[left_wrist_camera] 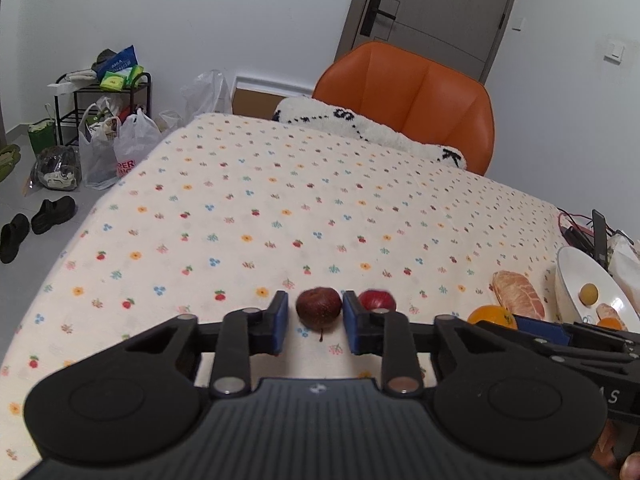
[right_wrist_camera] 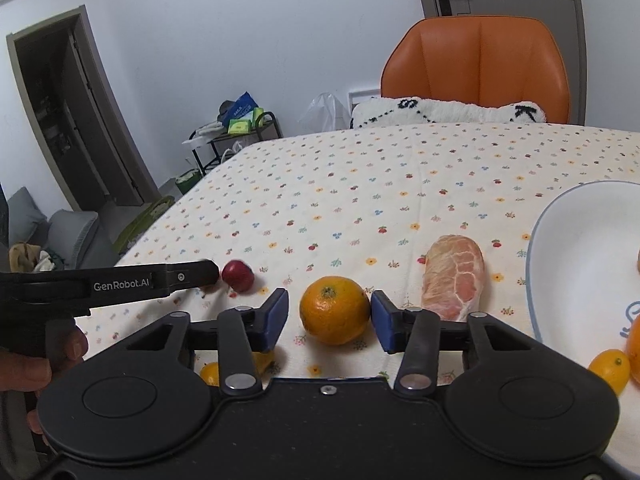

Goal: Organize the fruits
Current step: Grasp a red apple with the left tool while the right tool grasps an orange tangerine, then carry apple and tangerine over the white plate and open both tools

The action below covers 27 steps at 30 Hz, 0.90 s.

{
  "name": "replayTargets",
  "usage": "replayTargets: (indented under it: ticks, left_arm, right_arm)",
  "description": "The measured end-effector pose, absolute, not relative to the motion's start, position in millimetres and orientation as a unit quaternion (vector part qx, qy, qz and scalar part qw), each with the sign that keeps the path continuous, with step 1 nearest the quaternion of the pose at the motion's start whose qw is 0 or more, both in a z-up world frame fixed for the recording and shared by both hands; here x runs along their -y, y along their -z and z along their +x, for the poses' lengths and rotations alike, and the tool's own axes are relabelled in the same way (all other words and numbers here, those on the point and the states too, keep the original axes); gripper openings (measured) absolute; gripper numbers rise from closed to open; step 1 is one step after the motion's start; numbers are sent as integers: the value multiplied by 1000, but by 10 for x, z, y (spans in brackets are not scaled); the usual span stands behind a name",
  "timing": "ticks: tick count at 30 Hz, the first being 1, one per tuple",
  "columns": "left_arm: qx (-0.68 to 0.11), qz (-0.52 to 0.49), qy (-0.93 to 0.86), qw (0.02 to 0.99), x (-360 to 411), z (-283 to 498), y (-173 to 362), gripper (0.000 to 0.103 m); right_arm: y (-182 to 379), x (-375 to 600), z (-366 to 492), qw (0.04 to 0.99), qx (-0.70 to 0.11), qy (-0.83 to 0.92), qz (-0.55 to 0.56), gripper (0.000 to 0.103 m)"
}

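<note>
Spread left gripper [left_wrist_camera: 315, 322] fingers flank a dark red fruit [left_wrist_camera: 319, 307] (not quite touching); the right gripper [right_wrist_camera: 330, 320], also spread, brackets an orange [right_wrist_camera: 334, 309] on the tablecloth [right_wrist_camera: 360, 200].

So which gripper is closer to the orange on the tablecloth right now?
Right. The right gripper is open with the orange sitting between its fingers. The left gripper is off to the orange's left, open around a dark red fruit.

Pale walls, grey door [left_wrist_camera: 432, 8], orange chair [left_wrist_camera: 416, 96] behind the table — cluttered black rack [left_wrist_camera: 104, 100] left.
</note>
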<state>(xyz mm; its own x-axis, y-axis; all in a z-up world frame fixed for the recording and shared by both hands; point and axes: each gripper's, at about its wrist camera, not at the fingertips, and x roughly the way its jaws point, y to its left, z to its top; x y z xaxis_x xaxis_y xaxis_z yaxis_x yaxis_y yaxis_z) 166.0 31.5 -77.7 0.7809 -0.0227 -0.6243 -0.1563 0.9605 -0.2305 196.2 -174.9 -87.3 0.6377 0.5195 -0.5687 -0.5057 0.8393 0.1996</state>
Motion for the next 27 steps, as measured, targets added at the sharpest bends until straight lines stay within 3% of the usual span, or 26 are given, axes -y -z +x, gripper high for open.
replayTargets:
  ticks: [3,27]
  left_arm:
    - [-326,-134,-37,935,-306,1646,783,23]
    - [-285,-100,-7,953,257,1402,377,23]
  right_arm:
    - [881,1760,1973,905,-319,-281,10,37]
    - [616,2324,1682,926,-267,-265,42,37]
